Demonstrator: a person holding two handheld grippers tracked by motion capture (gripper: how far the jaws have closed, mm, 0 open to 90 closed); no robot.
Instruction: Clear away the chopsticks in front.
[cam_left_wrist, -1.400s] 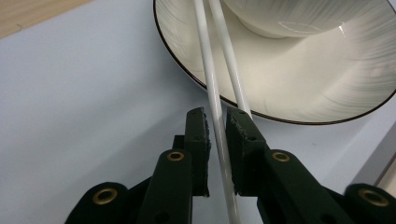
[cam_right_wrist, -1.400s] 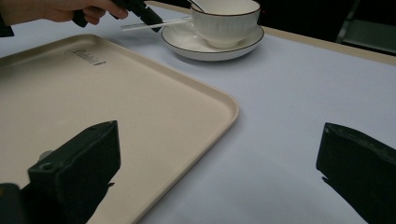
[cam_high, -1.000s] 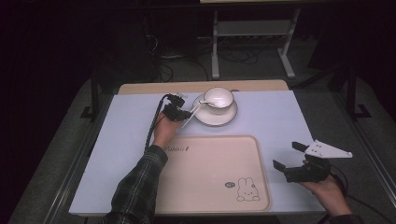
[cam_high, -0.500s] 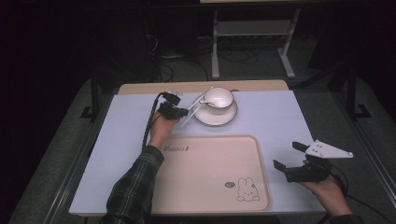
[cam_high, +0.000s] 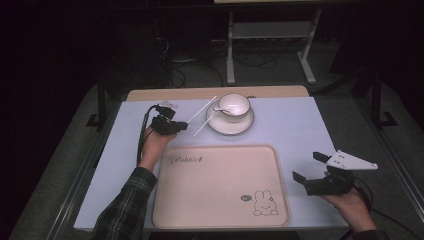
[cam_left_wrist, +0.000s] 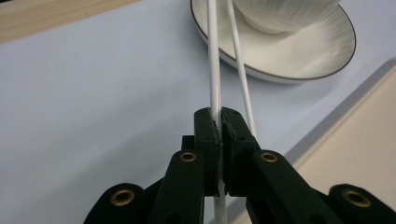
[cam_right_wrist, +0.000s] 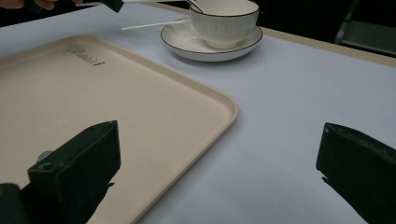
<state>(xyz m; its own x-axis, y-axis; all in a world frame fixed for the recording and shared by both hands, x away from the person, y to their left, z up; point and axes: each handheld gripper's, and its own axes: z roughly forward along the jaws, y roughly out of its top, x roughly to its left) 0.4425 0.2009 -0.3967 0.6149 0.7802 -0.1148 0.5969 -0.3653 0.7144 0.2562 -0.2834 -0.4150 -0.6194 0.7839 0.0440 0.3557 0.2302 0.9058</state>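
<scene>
- chopstick (cam_left_wrist: 214, 56), thin white and rigid, being pinched near its lower end by the left gripper (cam_left_wrist: 219, 122), jaws pressing tight on it, far end reaching over the saucer (cam_left_wrist: 299, 56).
- second chopstick (cam_left_wrist: 240, 70) lying just beside it, free of the jaws, tip resting at the saucer rim beside the cup (cam_high: 234, 105).
- probably weighing almost nothing, yet smooth and glossy, so likely slipping or swivelling in a one-point pinch.
- gripping nearer the middle likely giving better balance than holding the end.
- keeping it off the cup and small spoon (cam_high: 218, 108), both looking breakable.
- right gripper (cam_high: 311, 169) hovering wide and empty over the pale blue surface (cam_high: 300, 125), beside the beige tray (cam_high: 220, 190).
</scene>
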